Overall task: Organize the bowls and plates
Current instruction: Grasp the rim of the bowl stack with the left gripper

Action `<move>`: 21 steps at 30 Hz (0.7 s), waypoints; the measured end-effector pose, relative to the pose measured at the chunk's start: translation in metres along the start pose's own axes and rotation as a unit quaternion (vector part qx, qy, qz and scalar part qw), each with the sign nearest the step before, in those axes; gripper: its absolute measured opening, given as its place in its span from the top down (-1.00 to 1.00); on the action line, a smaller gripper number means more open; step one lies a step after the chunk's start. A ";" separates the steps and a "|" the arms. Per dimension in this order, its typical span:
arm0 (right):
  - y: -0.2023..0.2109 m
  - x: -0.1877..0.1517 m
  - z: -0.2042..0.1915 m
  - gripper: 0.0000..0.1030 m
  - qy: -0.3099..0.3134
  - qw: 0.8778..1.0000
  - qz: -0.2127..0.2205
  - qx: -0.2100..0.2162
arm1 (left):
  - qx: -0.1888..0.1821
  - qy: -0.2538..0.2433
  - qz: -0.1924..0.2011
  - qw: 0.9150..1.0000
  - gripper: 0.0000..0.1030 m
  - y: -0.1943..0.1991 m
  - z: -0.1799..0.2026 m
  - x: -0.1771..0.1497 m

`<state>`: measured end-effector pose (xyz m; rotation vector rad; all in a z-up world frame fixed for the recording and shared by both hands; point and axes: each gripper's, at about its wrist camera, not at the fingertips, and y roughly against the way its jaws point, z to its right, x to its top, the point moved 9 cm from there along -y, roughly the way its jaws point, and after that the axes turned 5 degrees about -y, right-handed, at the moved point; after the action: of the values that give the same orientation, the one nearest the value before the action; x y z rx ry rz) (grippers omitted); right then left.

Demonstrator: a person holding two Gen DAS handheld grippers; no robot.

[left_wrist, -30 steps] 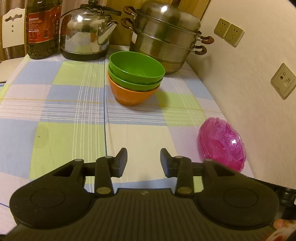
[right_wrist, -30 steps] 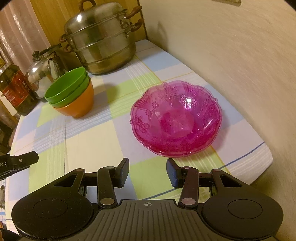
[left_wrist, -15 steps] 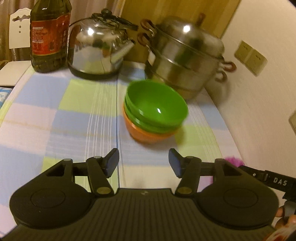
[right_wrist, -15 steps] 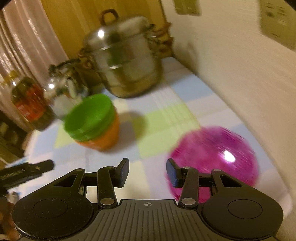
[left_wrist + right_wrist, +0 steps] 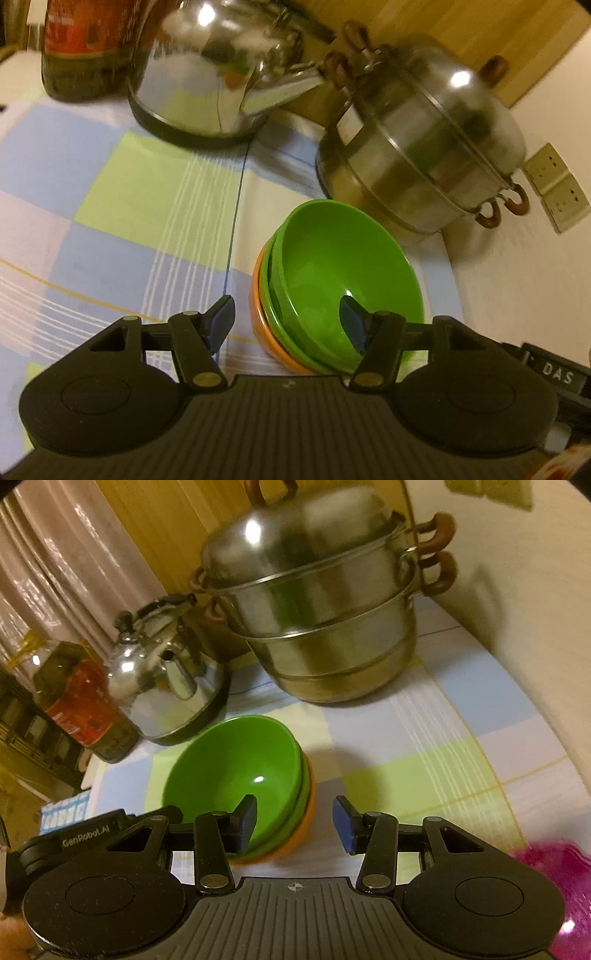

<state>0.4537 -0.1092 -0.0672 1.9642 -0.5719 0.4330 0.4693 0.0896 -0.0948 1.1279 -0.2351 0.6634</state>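
Just in front of the steel steamer pot [image 5: 421, 147], on the checked tablecloth [image 5: 122, 221], stands the stack of bowls: a green bowl [image 5: 347, 266] nested on a second green one inside an orange bowl [image 5: 266, 332]. The left gripper [image 5: 288, 321] has just been opening; its jaws stand apart, one finger outside the stack's rim and the other over the top bowl's hollow, with that side of the rim between them and neither pad visibly pressing on it. The right gripper [image 5: 295, 821] also has its jaws apart, straddling the opposite rim in the same way, without a visible grip. Left of the pot sits a kettle [image 5: 166, 679], and beyond it an oil bottle [image 5: 77, 701]. The pink glass bowl [image 5: 554, 867] lies well away from the pot, at the right gripper's side.
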 end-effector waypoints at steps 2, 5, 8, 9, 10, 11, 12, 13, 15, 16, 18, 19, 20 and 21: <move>-0.018 0.004 0.000 0.10 -0.012 1.000 -0.015 0.009 | 0.000 0.006 -0.003 1.000 -0.14 -0.010 -0.004 0.002; -0.040 0.008 0.003 0.10 -0.014 0.999 -0.030 0.002 | 0.000 0.006 -0.011 1.000 -0.12 -0.023 -0.008 0.002; -0.060 0.007 0.008 0.10 -0.015 0.999 -0.047 -0.008 | -0.003 0.003 -0.020 1.000 -0.02 -0.034 -0.010 0.002; -0.066 0.006 0.010 0.10 -0.017 0.998 -0.052 -0.009 | -0.004 0.002 -0.023 1.000 0.03 -0.036 -0.010 0.002; -0.072 0.005 0.011 0.10 -0.018 0.998 -0.058 -0.010 | -0.006 0.001 -0.025 1.000 0.05 -0.039 -0.009 0.001; -0.076 0.004 0.013 0.10 -0.019 0.998 -0.063 -0.012 | -0.008 0.001 -0.027 1.000 0.10 -0.041 -0.009 0.001; -0.081 0.002 0.014 0.10 -0.019 0.998 -0.066 -0.014 | -0.009 0.000 -0.027 1.000 0.13 -0.042 -0.009 0.000; -0.085 0.001 0.015 0.10 -0.020 0.997 -0.068 -0.014 | -0.009 0.000 -0.028 1.000 0.13 -0.043 -0.009 0.000; -0.092 -0.002 0.017 0.10 -0.022 0.997 -0.072 -0.013 | -0.012 0.002 -0.031 0.999 0.16 -0.045 -0.008 -0.001; -0.094 -0.003 0.017 0.10 -0.023 0.997 -0.074 -0.013 | -0.013 0.002 -0.032 0.999 0.17 -0.046 -0.009 -0.002; -0.098 -0.004 0.019 0.10 -0.029 0.997 -0.076 -0.010 | -0.013 0.000 -0.033 0.999 0.24 -0.048 -0.009 -0.002; -0.098 -0.005 0.019 0.10 -0.032 0.996 -0.078 -0.010 | -0.013 -0.001 -0.033 0.999 0.25 -0.048 -0.008 -0.002; -0.099 -0.006 0.019 0.11 -0.031 0.996 -0.080 -0.010 | -0.013 -0.002 -0.034 0.999 0.28 -0.048 -0.008 -0.002; -0.099 -0.007 0.019 0.11 -0.030 0.996 -0.080 -0.012 | -0.012 -0.004 -0.034 0.999 0.30 -0.049 -0.007 -0.001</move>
<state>0.5050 -0.0872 -0.1515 1.9887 -0.4500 0.2670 0.4963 0.0828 -0.1358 1.1101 -0.2094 0.5940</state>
